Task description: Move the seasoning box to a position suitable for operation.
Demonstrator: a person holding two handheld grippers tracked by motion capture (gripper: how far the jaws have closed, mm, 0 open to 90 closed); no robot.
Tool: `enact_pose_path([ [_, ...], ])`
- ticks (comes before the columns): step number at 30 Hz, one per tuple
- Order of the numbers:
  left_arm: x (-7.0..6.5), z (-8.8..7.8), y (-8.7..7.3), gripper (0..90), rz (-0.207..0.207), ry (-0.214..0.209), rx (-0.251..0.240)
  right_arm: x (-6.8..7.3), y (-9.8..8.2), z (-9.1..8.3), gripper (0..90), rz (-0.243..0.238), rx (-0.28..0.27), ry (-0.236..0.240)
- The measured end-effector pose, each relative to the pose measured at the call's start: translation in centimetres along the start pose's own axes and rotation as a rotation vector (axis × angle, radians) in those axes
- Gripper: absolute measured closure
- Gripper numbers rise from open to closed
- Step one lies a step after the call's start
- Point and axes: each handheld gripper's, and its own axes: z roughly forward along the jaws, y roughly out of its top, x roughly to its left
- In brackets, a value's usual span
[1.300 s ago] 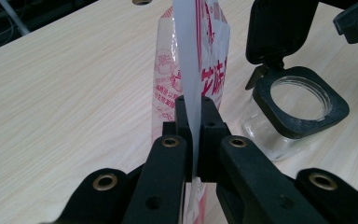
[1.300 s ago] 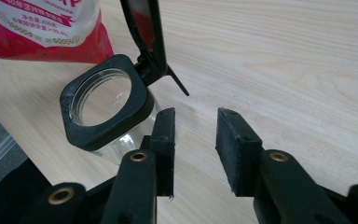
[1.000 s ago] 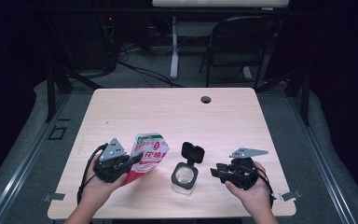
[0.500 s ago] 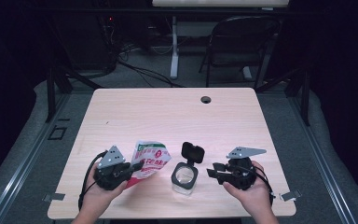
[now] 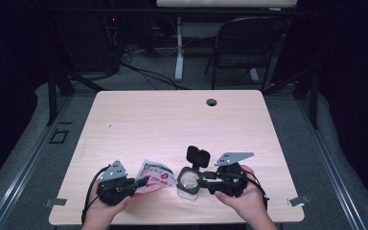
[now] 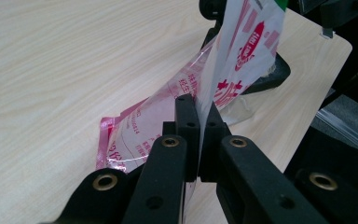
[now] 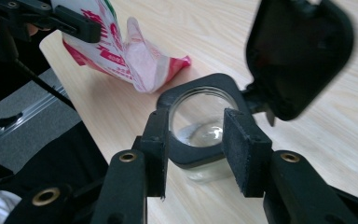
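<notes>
Dim room with a folding chair (image 5: 247,45) and floor cables behind a pale wooden table (image 5: 172,120); a person's two hands come in from the near edge, each holding a black two-jaw gripper. At the near middle of the table stands a small clear jar (image 5: 189,184) with a black collar, its hinged black lid (image 5: 198,156) flipped up and open on the far side. The right gripper (image 5: 205,176) lies level just to the jar's right, and in the right gripper view its jaws reach around the collar, one on each side; the right pad looks to touch it while a thin gap seems to remain at the left, and these jaws have just been opening with the jar between them. The left gripper (image 5: 143,181) has its jaws fully closed on one end of a red-and-white plastic pouch (image 5: 155,175). The pouch's long axis runs from those jaws rightward toward the jar, with its free end low near the tabletop, just left of the jar's open mouth and below rim height. Any pour would likely need the left hand to lift the pouch's far end over the mouth.
</notes>
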Motion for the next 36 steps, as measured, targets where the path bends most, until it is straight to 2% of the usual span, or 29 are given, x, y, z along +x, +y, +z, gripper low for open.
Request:
enact_pose_path([
  [2,-0.1,0.1,-0.3,90.0,-0.005,0.001,0.0,0.1,0.1,0.2,61.9,-0.004,0.004,0.005],
  [5,-0.2,0.2,-0.6,90.0,-0.009,-0.002,0.009,0.8,0.4,1.3,61.4,-0.018,0.017,0.042],
  [8,-0.4,0.4,-0.9,90.0,-0.009,-0.003,0.018,1.2,0.6,2.0,61.2,-0.034,0.031,0.061],
  [12,-0.5,0.4,-1.2,90.0,-0.001,-0.001,0.023,2.3,1.0,3.5,60.4,-0.065,0.06,0.097],
  [16,-0.4,0.3,-1.4,90.0,-0.015,-0.002,0.02,3.3,1.5,4.7,59.8,-0.094,0.082,0.124],
  [20,-0.3,0.2,-1.5,90.0,-0.03,-0.006,0.013,3.4,1.9,5.6,59.8,-0.096,0.098,0.125],
  [23,-0.3,0.2,-1.6,90.0,-0.027,-0.003,0.015,3.3,2.0,6.6,60.2,-0.083,0.104,0.124],
  [27,-0.4,0.2,-1.7,90.0,-0.027,-0.005,0.016,3.4,2.2,7.1,60.5,-0.094,0.123,0.126],
  [31,-0.5,0.2,-1.7,90.0,-0.026,-0.005,0.018,3.7,2.5,7.6,64.1,-0.086,0.113,0.134],
  [36,-0.5,0.3,-1.7,90.0,-0.022,-0.007,0.023,4.0,2.9,7.6,70.4,-0.098,0.13,0.132],
])
